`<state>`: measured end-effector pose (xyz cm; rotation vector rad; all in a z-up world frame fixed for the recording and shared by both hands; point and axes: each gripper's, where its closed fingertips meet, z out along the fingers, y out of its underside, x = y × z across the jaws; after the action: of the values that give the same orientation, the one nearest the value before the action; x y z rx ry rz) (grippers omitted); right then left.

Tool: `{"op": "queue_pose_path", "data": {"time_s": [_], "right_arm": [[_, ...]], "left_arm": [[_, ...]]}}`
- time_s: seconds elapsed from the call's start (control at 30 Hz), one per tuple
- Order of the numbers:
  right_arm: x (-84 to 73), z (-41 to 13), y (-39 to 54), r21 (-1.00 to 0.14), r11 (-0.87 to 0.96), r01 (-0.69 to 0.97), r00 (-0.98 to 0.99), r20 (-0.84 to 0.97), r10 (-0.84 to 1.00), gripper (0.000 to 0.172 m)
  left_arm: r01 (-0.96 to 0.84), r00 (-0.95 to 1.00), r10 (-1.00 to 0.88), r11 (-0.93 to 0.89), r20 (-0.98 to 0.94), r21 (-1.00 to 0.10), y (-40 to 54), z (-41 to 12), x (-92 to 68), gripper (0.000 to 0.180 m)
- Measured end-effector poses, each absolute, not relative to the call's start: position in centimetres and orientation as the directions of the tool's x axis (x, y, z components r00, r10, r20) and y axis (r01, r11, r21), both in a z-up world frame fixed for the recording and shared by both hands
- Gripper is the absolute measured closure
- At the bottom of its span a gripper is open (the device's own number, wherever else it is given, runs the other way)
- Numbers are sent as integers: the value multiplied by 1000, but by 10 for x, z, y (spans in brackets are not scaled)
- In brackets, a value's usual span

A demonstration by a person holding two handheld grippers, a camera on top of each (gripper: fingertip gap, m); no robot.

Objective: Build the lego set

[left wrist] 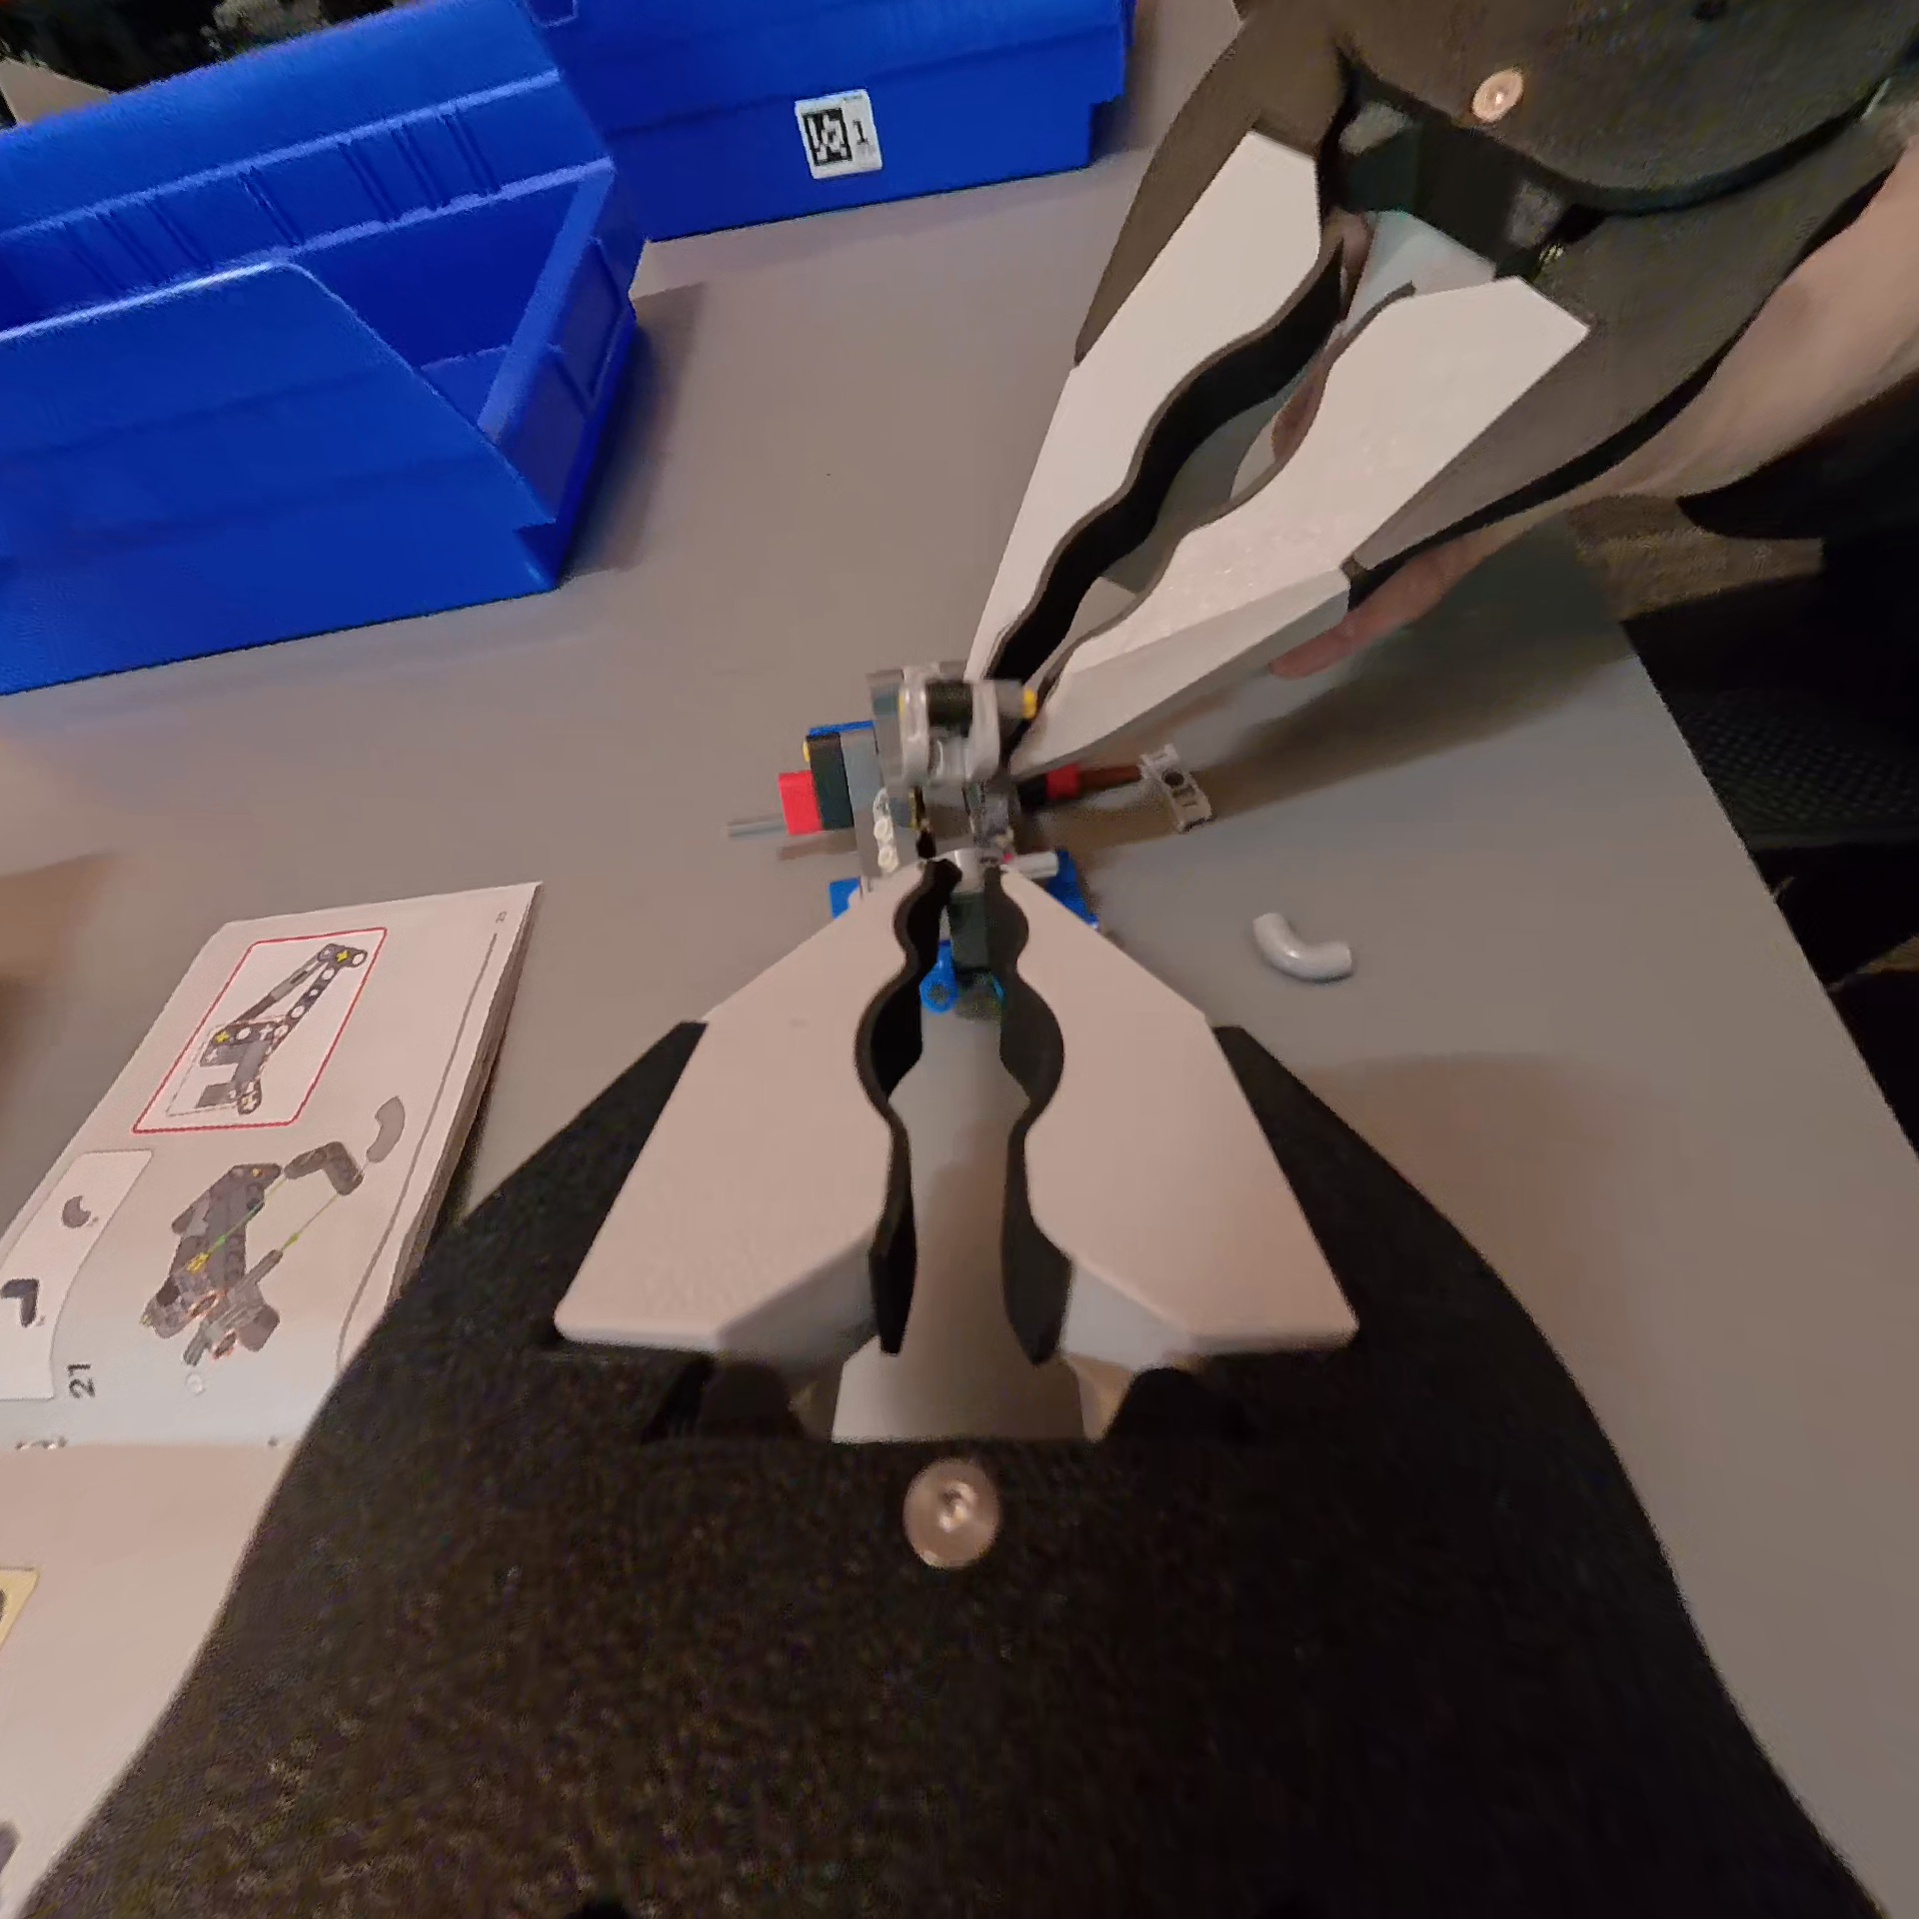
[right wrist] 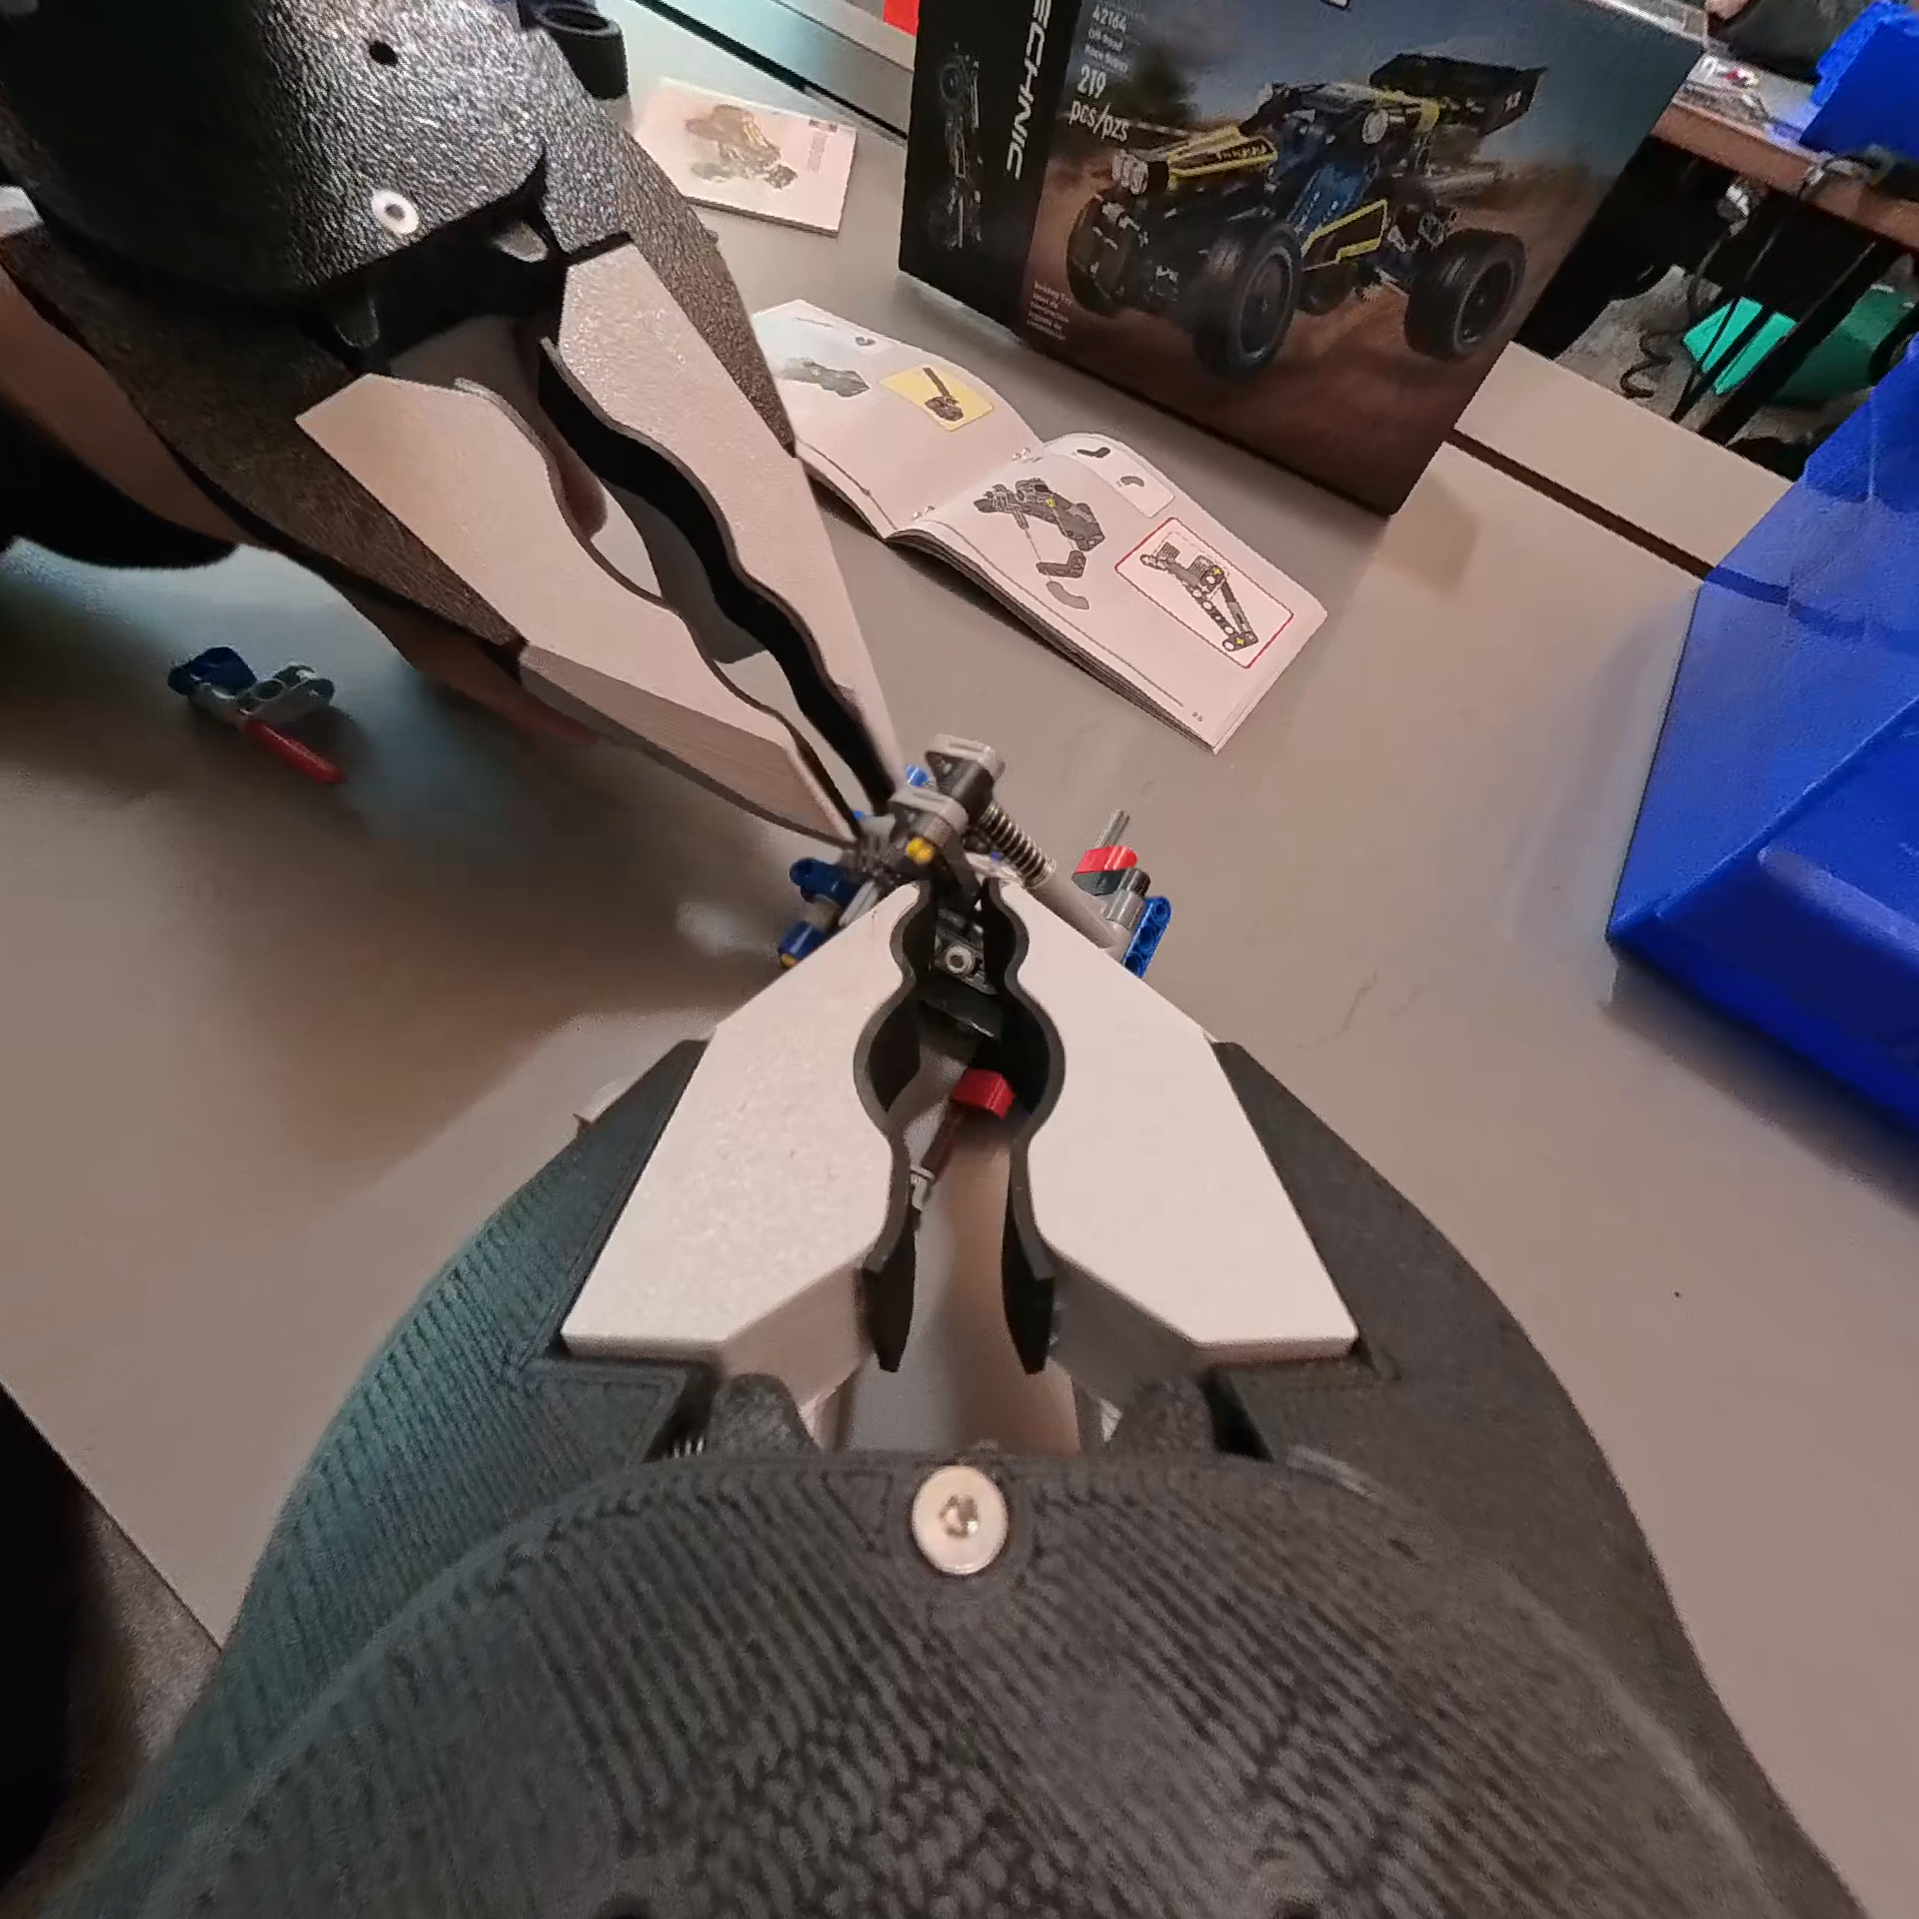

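**Both sets of fingers meet on the model from opposite ends**

My left fingers (left wrist: 961,883) are drawn almost together, and at their tips they pinch a narrow dark part at the near end of the brick model (left wrist: 924,768). A blue piece of the same build shows below, in the gap behind the tips. The model stands on the grey surface (left wrist: 1402,1090) straight ahead of these fingers, its length running away from me along their line.

My right fingers (right wrist: 961,893) are likewise nearly closed, gripping a black part of the model (right wrist: 961,831) just under its grey top. A red piece sits further back in the hollow between them. From this side the spring strut (right wrist: 1012,836) slants off to the right, toward a red and blue end (right wrist: 1127,893).

So the two grippers come at the model from opposite ends, tips close together over it, neither clearly nearer.

Just right of the model in the left view lies a loose curved grey piece (left wrist: 1303,945). To the left, the open booklet (left wrist: 270,1122). Farther off, blue bins (left wrist: 291,343). In the right view a small loose sub-assembly (right wrist: 254,706) lies well to the left, and the box (right wrist: 1298,208) stands at the back
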<state>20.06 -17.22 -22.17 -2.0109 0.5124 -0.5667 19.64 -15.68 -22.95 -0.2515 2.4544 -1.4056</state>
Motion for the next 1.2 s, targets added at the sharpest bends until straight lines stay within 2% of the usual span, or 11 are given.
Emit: {"op": "queue_pose_path", "data": {"time_s": [0.1,0.3,0.53,1.2], "right_arm": [[202,-222,-173,-884,-452,-123,805,177,-567,167],[201,-224,-172,-886,-446,-126,821,159,-549,167],[199,-224,-173,-889,-436,-137,827,139,-544,167],[199,-227,-173,-843,-516,-148,839,169,-517,167]], "left_arm": [[25,-939,-263,589,-221,-807,-147,-242,195,180],[36,-939,-276,518,-206,-855,-148,-221,199,174],[181,-945,-119,585,-305,-790,-160,-231,187,167],[135,-929,-233,508,-286,-851,-154,-221,195,169]]}}
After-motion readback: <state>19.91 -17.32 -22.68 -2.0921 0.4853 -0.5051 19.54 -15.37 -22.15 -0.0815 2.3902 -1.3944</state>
